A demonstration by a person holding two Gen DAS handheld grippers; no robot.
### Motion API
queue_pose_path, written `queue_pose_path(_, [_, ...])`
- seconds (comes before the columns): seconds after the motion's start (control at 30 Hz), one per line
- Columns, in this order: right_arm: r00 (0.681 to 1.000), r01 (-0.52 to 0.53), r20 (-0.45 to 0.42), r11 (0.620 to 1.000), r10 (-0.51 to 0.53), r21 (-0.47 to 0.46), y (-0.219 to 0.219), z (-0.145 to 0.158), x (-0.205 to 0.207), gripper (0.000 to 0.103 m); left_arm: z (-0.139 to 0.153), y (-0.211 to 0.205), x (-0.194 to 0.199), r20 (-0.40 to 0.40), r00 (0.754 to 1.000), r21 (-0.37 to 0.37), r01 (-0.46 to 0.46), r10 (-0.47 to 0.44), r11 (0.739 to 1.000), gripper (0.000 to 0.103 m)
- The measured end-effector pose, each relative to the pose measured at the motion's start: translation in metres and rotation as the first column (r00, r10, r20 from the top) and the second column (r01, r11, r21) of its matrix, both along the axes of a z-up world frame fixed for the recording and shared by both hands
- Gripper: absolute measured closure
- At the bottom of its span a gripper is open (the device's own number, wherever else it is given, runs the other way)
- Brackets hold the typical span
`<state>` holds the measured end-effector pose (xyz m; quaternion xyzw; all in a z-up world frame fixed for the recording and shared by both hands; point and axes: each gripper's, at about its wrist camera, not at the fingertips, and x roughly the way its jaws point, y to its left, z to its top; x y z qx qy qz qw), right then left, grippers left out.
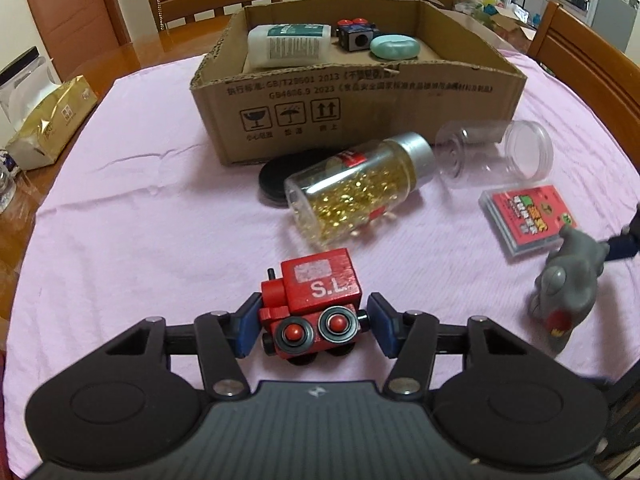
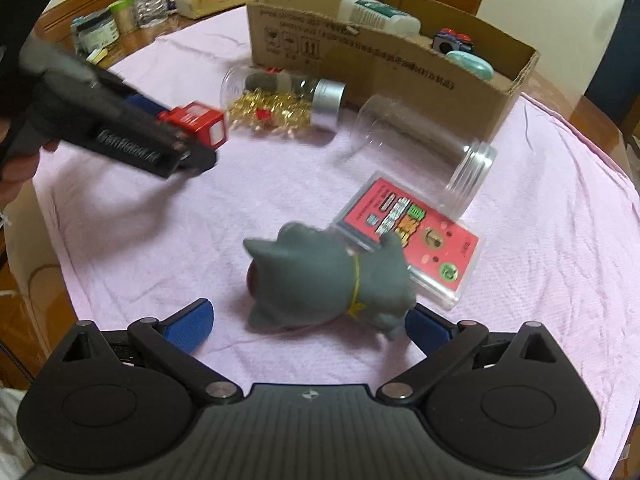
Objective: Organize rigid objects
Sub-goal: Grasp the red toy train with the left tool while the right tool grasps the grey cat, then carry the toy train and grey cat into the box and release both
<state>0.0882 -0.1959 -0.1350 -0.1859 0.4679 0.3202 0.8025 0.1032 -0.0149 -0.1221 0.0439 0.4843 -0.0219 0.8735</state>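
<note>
A red wooden toy train (image 1: pixel 314 300) marked "S.L." sits between the blue pads of my left gripper (image 1: pixel 314 326); the jaws stand just off its sides. It also shows in the right wrist view (image 2: pixel 196 123). A grey rubber cat toy (image 2: pixel 336 280) lies on its side between the wide-open fingers of my right gripper (image 2: pixel 306 320); it also shows in the left wrist view (image 1: pixel 568 280). An open cardboard box (image 1: pixel 360 116) at the back holds a white bottle (image 1: pixel 288 45), a small black block toy (image 1: pixel 356 34) and a teal case (image 1: pixel 394 47).
On the pink cloth (image 1: pixel 140 220) lie a bottle of gold flakes (image 1: pixel 360 186), a black lid (image 1: pixel 280 178), a clear empty jar (image 1: pixel 496 152) and a red card box (image 1: pixel 528 218). A tissue pack (image 1: pixel 48 120) lies at left. Wooden chairs stand behind.
</note>
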Motion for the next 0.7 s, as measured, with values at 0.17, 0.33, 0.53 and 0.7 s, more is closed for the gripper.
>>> queue_pose_path(0.17, [1.000,0.011,0.017,1.000,-0.011,0.008,0.005,0.009,0.002,0.008,0.000,-0.003,-0.002,0.006,1.000,0.023,-0.012,0.012,1.000,0.045])
queue_pose_path(0.33, [0.999,0.041,0.034,0.999,-0.041,-0.010,0.008,0.012,0.005,0.020,-0.001,-0.002,0.001,-0.003,0.998,0.015,-0.059,0.059,0.998,0.040])
queue_pose_path(0.53, [0.997,0.070,0.016,0.998,-0.069,-0.006,0.007,0.012,0.011,0.024,-0.001,0.001,0.004,-0.024,0.995,-0.027,-0.101,0.101,0.995,0.040])
queue_pose_path(0.7, [0.996,0.087,0.008,0.996,-0.087,-0.003,0.009,0.014,0.013,0.024,0.000,-0.003,0.008,-0.033,0.995,-0.040,-0.100,0.099,0.994,0.046])
